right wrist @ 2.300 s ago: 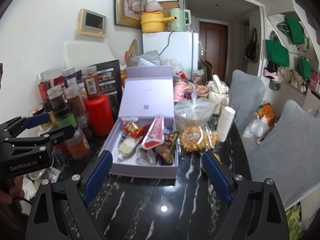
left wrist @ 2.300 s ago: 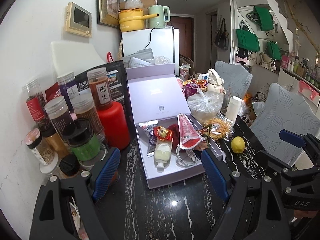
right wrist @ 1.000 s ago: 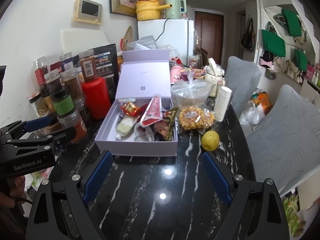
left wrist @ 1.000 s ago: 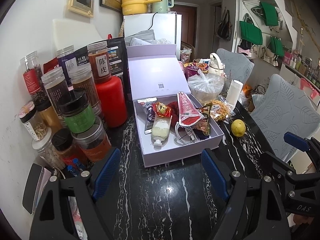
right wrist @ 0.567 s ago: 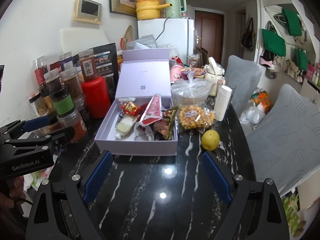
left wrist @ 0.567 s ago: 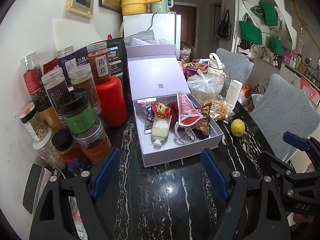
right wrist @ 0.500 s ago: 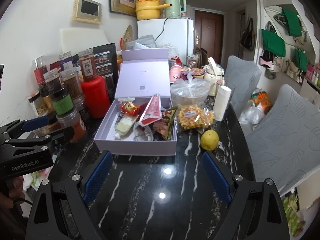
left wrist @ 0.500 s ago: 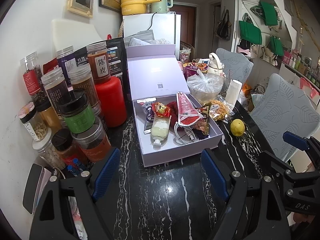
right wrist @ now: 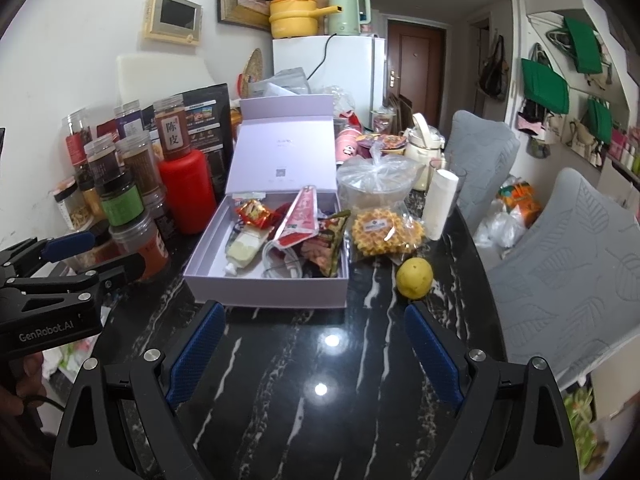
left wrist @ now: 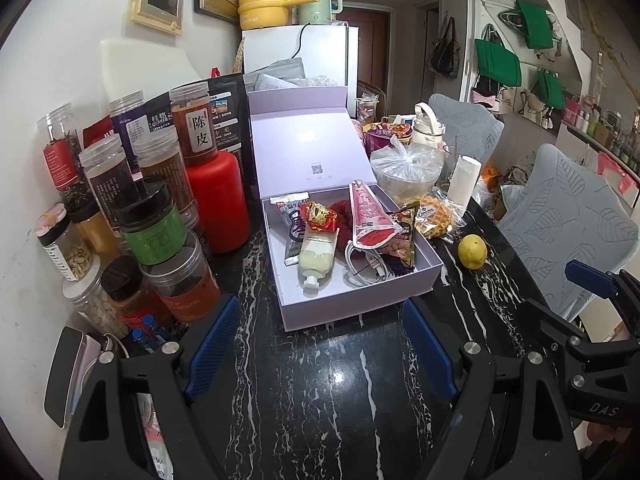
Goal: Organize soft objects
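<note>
Both claws spread, holding nothing — left claw (left wrist: 320,344) and right claw (right wrist: 316,344) hover over the desk (right wrist: 320,400). Box (right wrist: 264,284) already holds a cream tube (left wrist: 316,252) and snack packs; waffle bag (right wrist: 386,232) and lemon (right wrist: 415,273) left outside — I'd say mostly done.

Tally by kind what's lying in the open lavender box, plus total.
Snack packets: 3 (red-gold candy wrapper, peanut bag, grey-purple sachet)
Cream tubes: 2 (pale green tube, pink-red tube)
White cables: 1
Red knit items: 1
Total: 7
</note>
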### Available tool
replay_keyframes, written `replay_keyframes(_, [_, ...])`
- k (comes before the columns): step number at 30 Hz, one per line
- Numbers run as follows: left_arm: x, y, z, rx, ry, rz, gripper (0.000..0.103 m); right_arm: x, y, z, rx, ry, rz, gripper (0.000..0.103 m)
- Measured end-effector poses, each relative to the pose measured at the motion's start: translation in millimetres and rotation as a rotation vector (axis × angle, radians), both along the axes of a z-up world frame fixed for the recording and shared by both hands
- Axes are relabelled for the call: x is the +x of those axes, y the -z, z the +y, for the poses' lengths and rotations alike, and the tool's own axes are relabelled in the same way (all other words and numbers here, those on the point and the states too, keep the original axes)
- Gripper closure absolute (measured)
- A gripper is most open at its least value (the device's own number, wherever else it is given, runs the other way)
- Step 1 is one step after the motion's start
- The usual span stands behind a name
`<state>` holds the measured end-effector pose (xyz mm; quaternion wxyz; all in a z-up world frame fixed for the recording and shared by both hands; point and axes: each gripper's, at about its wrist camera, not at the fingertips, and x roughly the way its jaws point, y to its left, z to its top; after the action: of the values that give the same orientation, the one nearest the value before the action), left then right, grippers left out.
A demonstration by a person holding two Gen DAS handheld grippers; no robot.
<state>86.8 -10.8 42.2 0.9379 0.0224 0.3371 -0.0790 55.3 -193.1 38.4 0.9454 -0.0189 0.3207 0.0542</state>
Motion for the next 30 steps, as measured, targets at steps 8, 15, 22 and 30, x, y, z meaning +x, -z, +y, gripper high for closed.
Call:
replay_keyframes(8, [1.3,1.4,-0.8,0.004,0.006,0.008,0.02,-0.7,0.4,0.1,0.003,-0.001,0.002,0.011])
replay_keyframes(15, [1.5,1.3,-2.9,0.009,0.014,0.002,0.02,0.3,1.0,-0.4,0.006,0.0,0.011,0.011])
replay_keyframes(22, [2.3,2.1,-3.9,0.012,0.019,0.008,0.02,2.3,1.3,-2.1,0.005,0.005,0.015,0.011])
replay_keyframes(30, [3.1,3.1,-8.8,0.036,0.027,0.003,0.02,4.0,3.7,-5.3,0.003,0.014,0.024,0.011])
